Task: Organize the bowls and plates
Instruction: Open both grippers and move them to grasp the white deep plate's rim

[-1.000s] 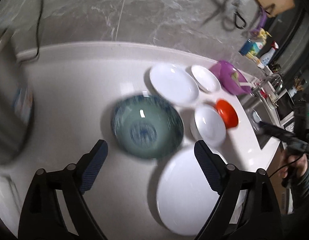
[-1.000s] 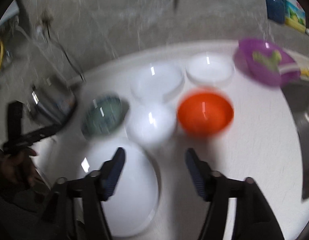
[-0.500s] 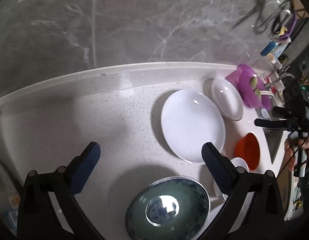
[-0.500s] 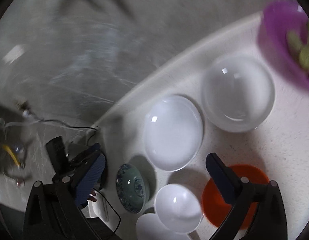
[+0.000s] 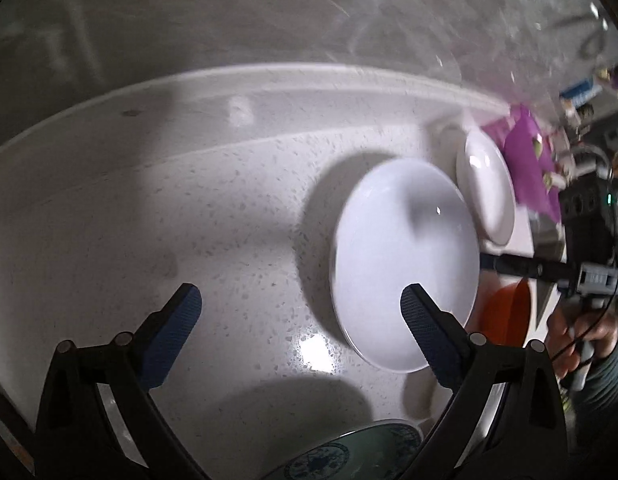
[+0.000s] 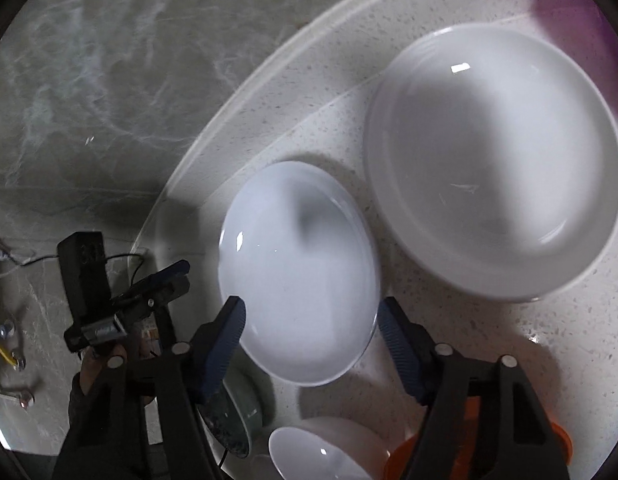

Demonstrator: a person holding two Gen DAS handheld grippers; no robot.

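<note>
My left gripper is open wide over bare white counter, and its right finger overlaps the near rim of a white plate. Behind that plate stand a shallow white dish and an orange bowl. A green patterned bowl peeks in at the bottom edge. My right gripper has its jaws closing, and the same white plate lies between the fingertips; no contact shows. Beside it sit the shallow white dish, a small white bowl, the orange bowl and the green bowl.
A purple bowl stands at the far right by the sink area. A grey marble wall backs the counter behind a raised lip. Each view shows the other hand-held gripper at its side, close to the dishes.
Both grippers have dropped closer to the counter and the white plate. The green bowl slid to the bottom of the left view. The right jaws opened wide, then narrowed around the plate.
</note>
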